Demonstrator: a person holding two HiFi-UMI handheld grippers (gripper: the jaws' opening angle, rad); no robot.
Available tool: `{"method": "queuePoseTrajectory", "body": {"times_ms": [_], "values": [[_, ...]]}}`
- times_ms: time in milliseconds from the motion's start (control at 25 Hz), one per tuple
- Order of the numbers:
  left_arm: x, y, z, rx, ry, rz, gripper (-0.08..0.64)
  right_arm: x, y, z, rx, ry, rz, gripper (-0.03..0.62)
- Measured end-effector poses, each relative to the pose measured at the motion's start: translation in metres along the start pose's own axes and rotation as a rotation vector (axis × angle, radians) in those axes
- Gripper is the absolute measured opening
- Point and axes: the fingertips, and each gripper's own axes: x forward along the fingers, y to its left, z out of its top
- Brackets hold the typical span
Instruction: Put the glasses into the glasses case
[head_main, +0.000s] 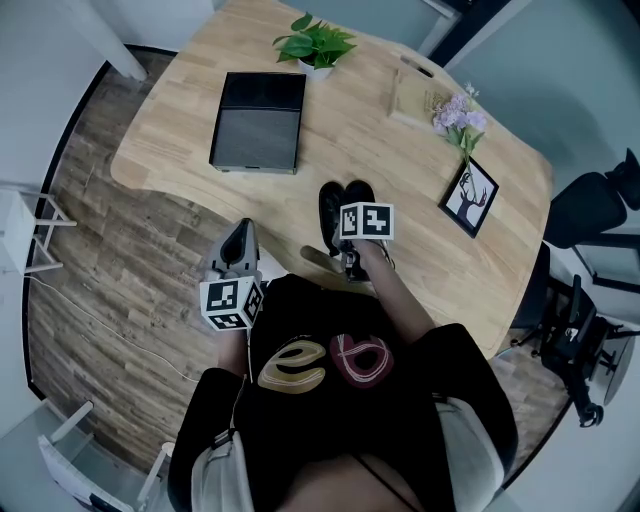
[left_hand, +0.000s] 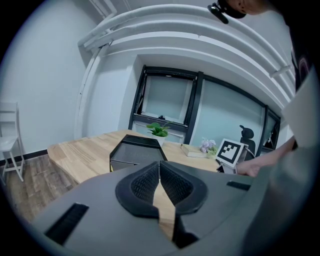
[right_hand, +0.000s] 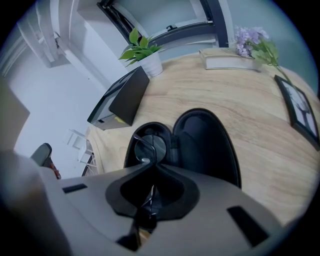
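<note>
Just ahead of right gripper (right_hand: 152, 164) — glasses case (right_hand: 207, 145) (lid open) | jaws pinched on glasses (right_hand: 151, 144) | left gripper (left_hand: 160, 165) closed, empty

The table (head_main: 180, 120) was light, matt, grained wood. The case (right_hand: 205, 145) was smooth black, its lining matt. The glasses (right_hand: 155, 145), at its 9 o'clock, had a metal wire frame and glossy lenses.

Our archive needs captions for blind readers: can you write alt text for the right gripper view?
The right hand-held gripper, jaws shut on thin-framed clear-lens glasses, holds them over the left half of an open black oval glasses case on a light wooden table. Behind stand a green plant in a white pot and a dark flat box.
</note>
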Motion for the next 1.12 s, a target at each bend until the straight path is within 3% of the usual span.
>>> {"method": "queuePoseTrajectory", "body": {"times_ms": [240, 520, 880, 1120], "values": [[0.004, -0.007, 0.001, 0.026, 0.004, -0.017, 0.023, 0.002, -0.001, -0.001, -0.013, 0.014, -0.01, 0.03], [0.004, -0.012, 0.004, 0.038, -0.005, -0.035, 0.023, 0.001, 0.001, -0.002, 0.025, 0.027, 0.044, 0.083], [-0.001, -0.014, 0.012, 0.051, -0.033, -0.042, 0.023, -0.008, 0.022, 0.003, 0.053, 0.004, 0.162, 0.253], [-0.003, -0.021, 0.014, 0.062, -0.044, -0.059, 0.023, -0.019, 0.032, 0.007, 0.034, -0.039, 0.194, 0.29]]}}
